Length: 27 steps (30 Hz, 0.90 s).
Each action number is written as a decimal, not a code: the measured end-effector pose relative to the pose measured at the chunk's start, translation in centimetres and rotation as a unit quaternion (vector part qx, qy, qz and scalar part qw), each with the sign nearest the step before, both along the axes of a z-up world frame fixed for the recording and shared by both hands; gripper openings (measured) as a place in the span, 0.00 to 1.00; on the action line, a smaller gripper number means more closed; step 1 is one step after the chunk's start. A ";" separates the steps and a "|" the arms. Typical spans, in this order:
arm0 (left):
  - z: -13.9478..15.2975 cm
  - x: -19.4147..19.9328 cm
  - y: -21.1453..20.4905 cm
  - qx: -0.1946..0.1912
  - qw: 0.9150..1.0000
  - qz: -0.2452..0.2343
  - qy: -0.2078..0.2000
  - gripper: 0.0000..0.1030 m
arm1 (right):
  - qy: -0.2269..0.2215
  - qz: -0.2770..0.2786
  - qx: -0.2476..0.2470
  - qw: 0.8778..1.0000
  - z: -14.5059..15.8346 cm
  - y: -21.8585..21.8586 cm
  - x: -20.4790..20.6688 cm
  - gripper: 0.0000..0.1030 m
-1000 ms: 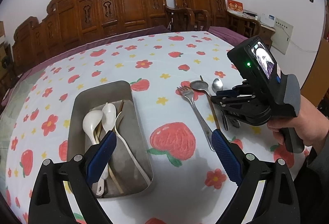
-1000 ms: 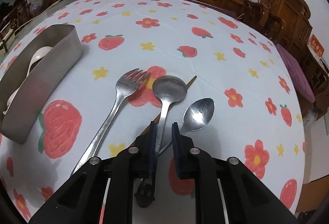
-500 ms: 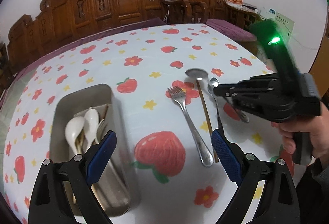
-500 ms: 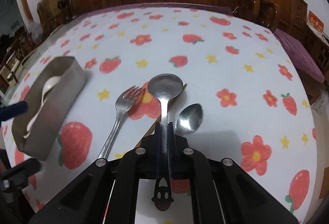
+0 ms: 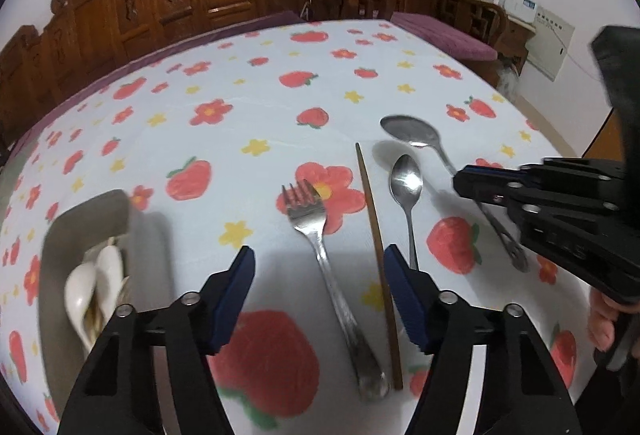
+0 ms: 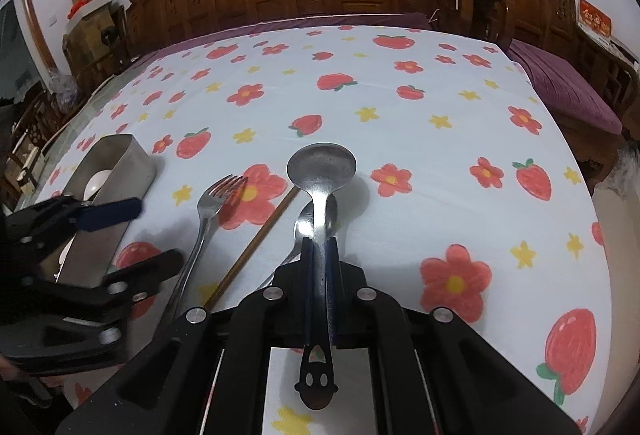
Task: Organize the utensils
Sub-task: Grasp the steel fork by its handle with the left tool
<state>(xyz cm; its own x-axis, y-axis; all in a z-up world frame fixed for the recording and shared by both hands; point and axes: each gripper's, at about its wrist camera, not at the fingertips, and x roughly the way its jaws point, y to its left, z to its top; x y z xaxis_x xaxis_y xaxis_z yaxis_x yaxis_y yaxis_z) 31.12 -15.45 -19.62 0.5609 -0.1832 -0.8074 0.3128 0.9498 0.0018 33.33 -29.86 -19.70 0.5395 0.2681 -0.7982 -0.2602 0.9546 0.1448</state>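
The right gripper (image 6: 319, 255) is clamped on the large steel spoon (image 6: 321, 171), lifted above the small spoon (image 5: 406, 181). The left gripper (image 5: 320, 267) gapes wide and empty, with the fork (image 5: 320, 247) and chopstick (image 5: 376, 247) between its fingers.

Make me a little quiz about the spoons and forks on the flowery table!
1. True or false: the right gripper is shut on the big metal spoon.
2. What lies between the fork and the small spoon? A) a knife B) a wooden chopstick C) a cup
3. Fill in: the white spoons lie inside the metal ____.

Key: 1 true; 2 B; 3 tray.
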 end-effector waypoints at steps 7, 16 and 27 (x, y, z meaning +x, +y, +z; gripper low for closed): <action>-2.4 1.7 -0.8 0.013 0.999 0.014 0.028 0.41 | -0.001 0.002 0.004 1.000 0.0 -0.1 -0.2 0.07; -2.9 2.4 -0.5 0.009 0.999 0.023 0.030 0.18 | -0.001 0.005 0.004 1.000 0.1 0.1 -0.3 0.08; -1.9 -0.3 0.9 -0.008 1.000 0.014 0.017 0.07 | -0.010 0.015 0.004 1.000 0.5 1.4 -1.4 0.08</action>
<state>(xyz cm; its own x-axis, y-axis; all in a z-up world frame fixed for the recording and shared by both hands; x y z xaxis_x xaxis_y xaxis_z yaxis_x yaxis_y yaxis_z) 30.83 -14.51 -21.50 0.5379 -0.1798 -0.8236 0.2852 0.9582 -0.0229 31.95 -28.42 -19.18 0.5466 0.2901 -0.7855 -0.2916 0.9453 0.1461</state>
